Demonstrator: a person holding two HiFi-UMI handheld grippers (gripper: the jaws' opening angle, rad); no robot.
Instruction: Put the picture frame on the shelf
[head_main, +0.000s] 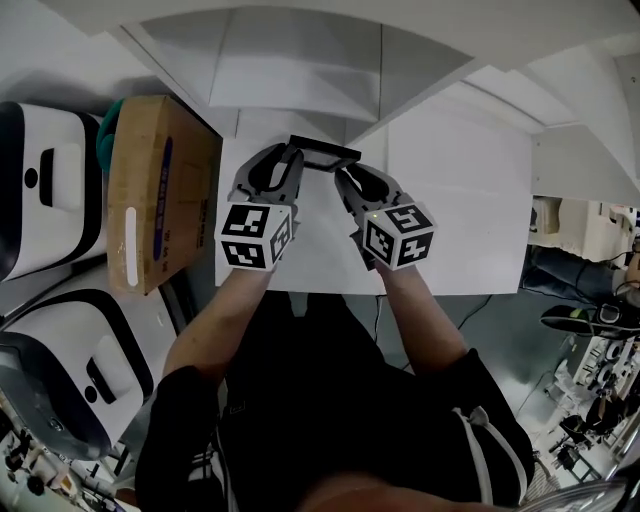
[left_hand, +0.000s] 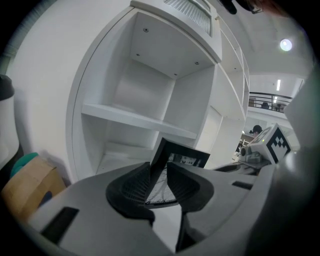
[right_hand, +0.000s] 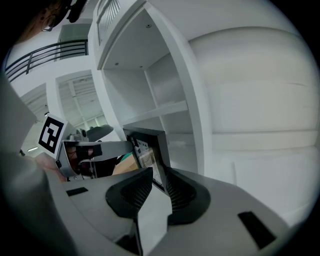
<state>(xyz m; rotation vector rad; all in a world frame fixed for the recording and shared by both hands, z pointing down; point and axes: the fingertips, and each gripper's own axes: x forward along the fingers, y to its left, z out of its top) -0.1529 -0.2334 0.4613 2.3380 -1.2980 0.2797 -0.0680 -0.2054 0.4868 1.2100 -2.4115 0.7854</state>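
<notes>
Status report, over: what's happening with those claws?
Left gripper, right gripper: both clamped on picture frame. Frame facing white shelf, not yet placed. Nothing blocking.

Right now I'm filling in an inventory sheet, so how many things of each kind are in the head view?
picture frame: 1
tools: 2 (left tool, right tool)
cardboard box: 1
white-and-black machines: 2 (upper, lower)
shelf unit: 1
Total: 7

left gripper (head_main: 283, 165), right gripper (head_main: 352, 185): grey shells, white cubes (head_main: 255, 235) with black square markers; black short-sleeved top (head_main: 300, 400); white drawcord (head_main: 482, 440), probably
</notes>
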